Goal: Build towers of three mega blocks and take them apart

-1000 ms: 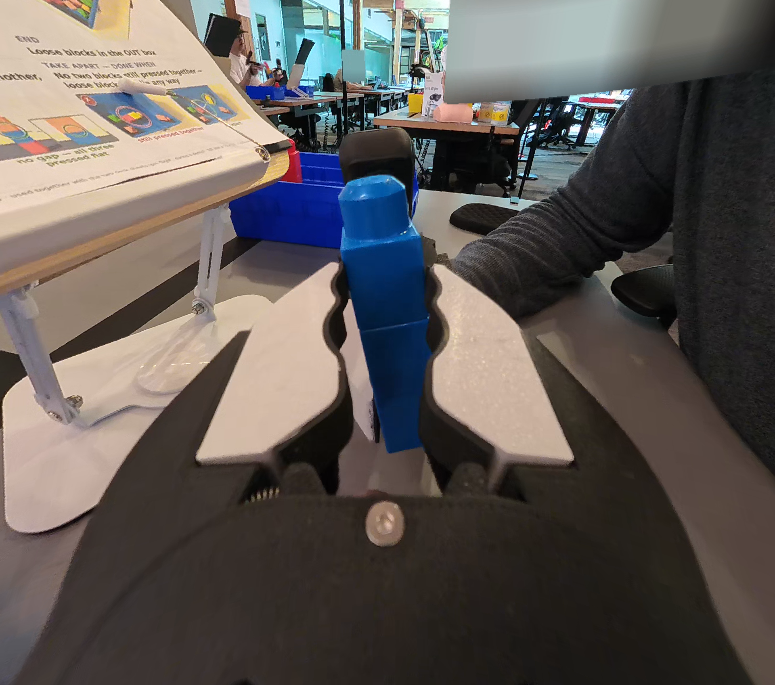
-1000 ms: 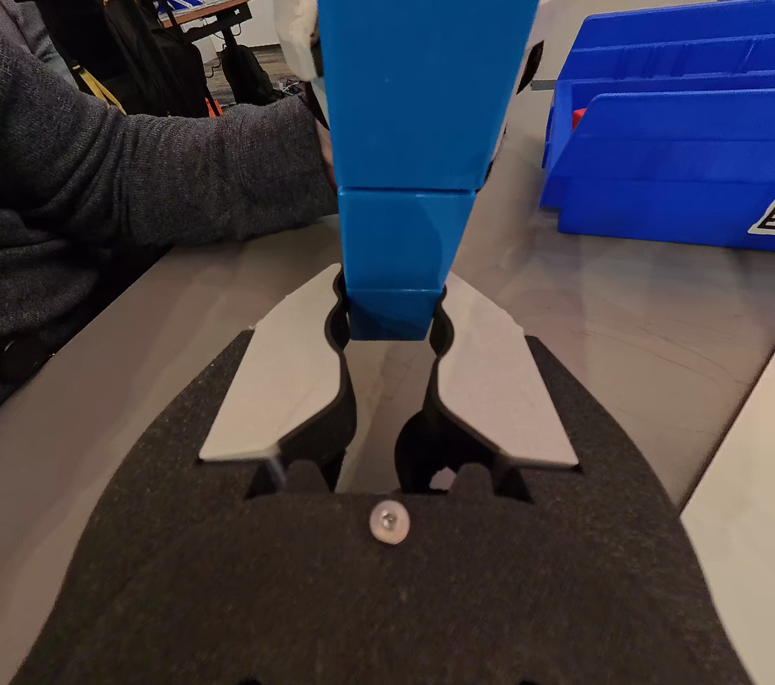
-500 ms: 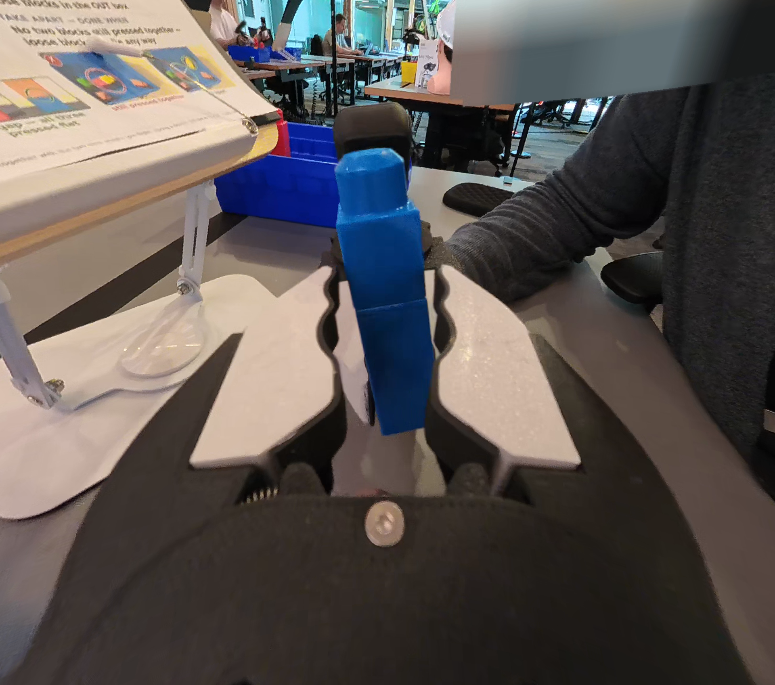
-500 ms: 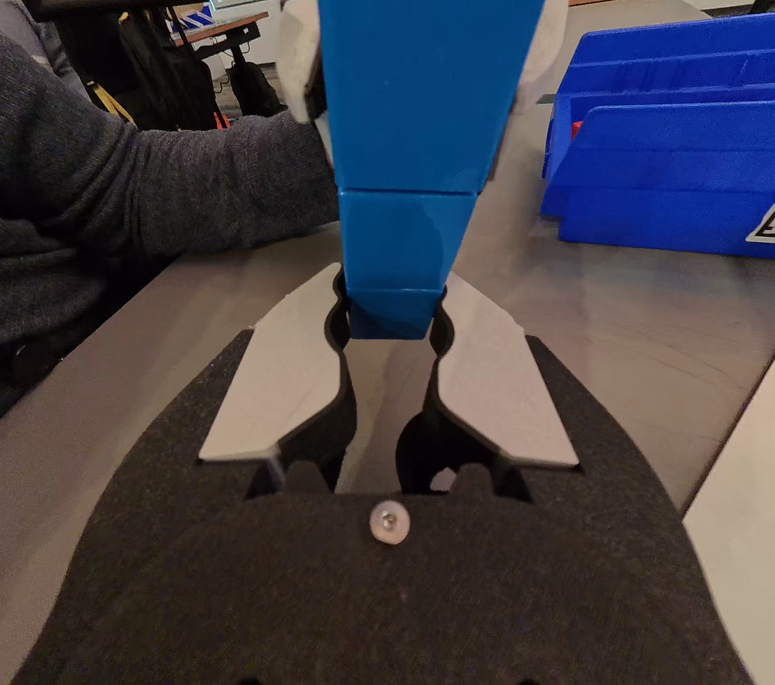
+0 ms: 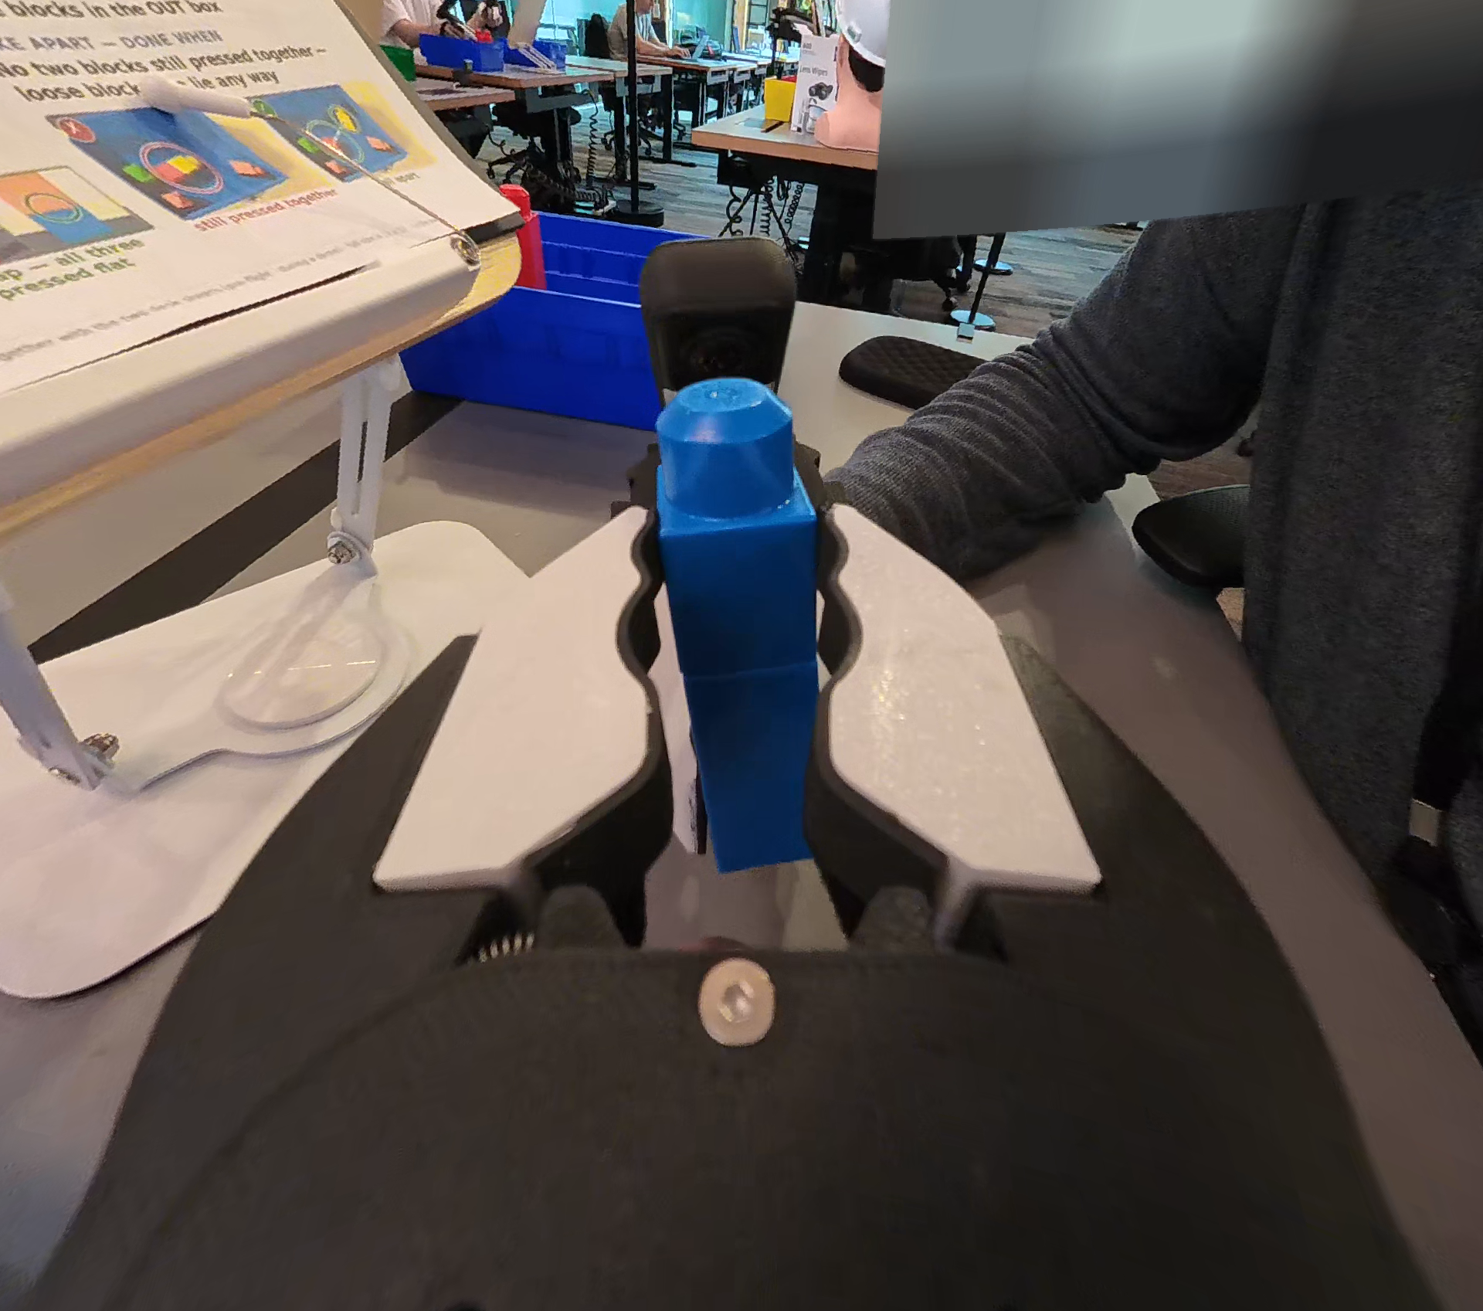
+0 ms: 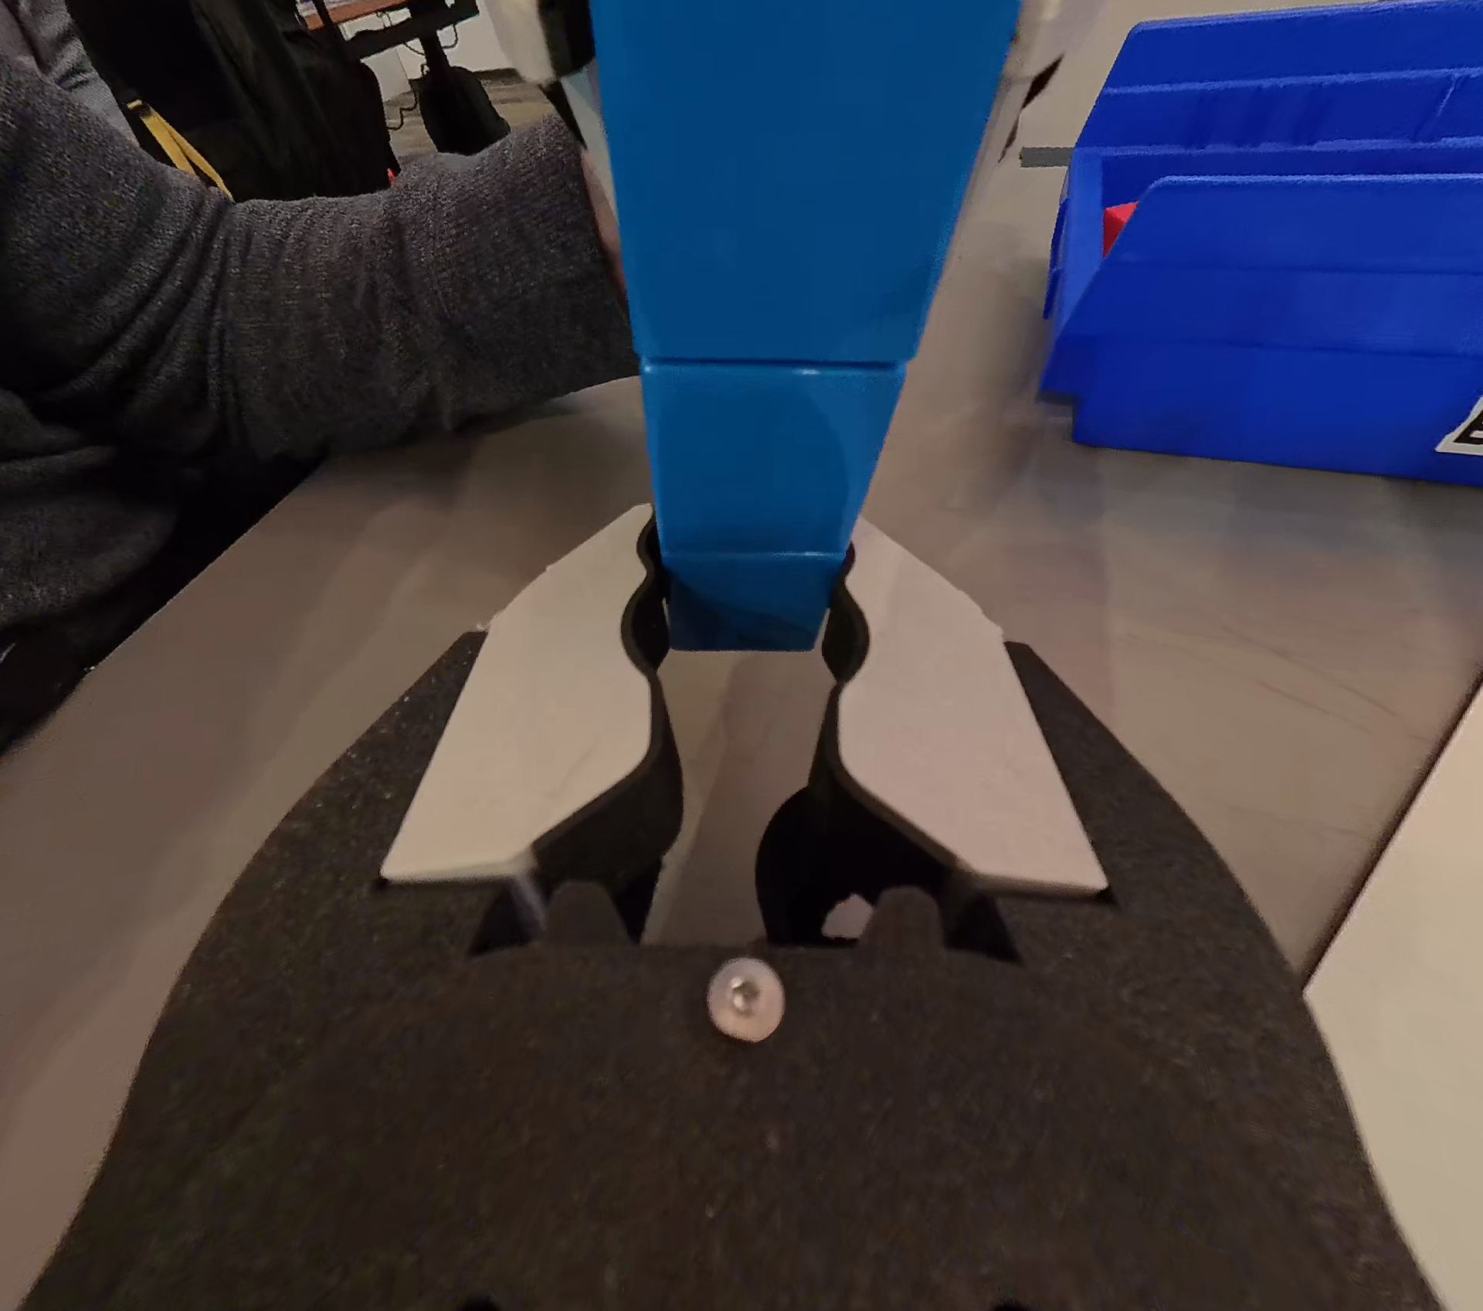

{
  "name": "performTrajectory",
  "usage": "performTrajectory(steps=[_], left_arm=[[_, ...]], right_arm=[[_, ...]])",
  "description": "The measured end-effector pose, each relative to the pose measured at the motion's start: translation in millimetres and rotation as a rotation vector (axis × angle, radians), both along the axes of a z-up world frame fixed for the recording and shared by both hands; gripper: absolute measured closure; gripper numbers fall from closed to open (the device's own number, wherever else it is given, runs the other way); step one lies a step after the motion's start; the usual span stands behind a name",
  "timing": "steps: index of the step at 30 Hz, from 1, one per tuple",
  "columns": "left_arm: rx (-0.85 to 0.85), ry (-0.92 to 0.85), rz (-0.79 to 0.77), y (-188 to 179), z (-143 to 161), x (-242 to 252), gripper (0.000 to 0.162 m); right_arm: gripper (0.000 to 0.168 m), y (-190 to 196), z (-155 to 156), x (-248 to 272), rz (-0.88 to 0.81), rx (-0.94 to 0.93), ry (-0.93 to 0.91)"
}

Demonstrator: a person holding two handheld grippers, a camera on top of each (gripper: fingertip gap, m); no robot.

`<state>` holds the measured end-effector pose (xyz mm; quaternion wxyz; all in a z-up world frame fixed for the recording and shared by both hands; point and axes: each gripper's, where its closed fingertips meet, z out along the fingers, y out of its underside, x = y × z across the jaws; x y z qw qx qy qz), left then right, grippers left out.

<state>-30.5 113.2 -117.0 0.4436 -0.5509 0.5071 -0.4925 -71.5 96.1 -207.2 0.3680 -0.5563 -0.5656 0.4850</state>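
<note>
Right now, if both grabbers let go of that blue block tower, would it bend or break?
Probably not bend: the blue block tower looks like stiff, hard plastic. It might split at a seam, since separate blocks are pressed together. Being tall and narrow, it would likely tip if stood on the table.

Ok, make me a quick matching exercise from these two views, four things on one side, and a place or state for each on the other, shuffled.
Things:
1. blue tower
2. left gripper
3. red block
4. stand

Places or states:
A. inside a blue bin
B. white base resting on the table
C. held between both grippers
D. shut on the tower's studded end

Pairs: 1-C, 2-D, 3-A, 4-B
</note>
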Motion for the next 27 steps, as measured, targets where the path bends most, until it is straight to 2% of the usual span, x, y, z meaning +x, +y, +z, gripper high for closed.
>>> performTrajectory(steps=[11, 12, 13, 15, 20, 22, 27], left_arm=[[-0.019, 0.000, -0.009, -2.0, -0.8, -0.8, 0.124], [-0.044, 0.011, 0.022, 3.3, -3.9, -2.4, 0.103], [-0.068, 0.023, 0.032, 5.2, -8.3, -4.7, 0.096], [-0.092, 0.031, -0.001, -2.0, -15.2, -6.4, 0.111], [-0.126, 0.097, 0.060, 5.9, -35.8, 4.0, 0.115], [-0.132, 0.089, 0.037, 2.2, -35.7, 6.5, 0.126], [-0.114, 0.086, 0.058, 4.2, -36.0, 5.8, 0.126]], right_arm=[[0.133, -1.7, 0.3, -0.2, 0.008, 0.010, 0.004], [0.133, -0.1, 2.8, 1.0, 0.004, -0.005, 0.022], [0.133, 2.3, 5.6, 2.3, -0.003, -0.025, 0.040], [0.133, 5.2, 9.0, 4.2, -0.007, -0.056, 0.064], [0.133, 4.0, 3.5, 1.2, -0.007, -0.043, 0.024], [0.133, 5.0, 4.0, 1.6, -0.010, -0.050, 0.027], [0.133, 6.9, 4.6, 2.3, -0.019, -0.059, 0.031]])
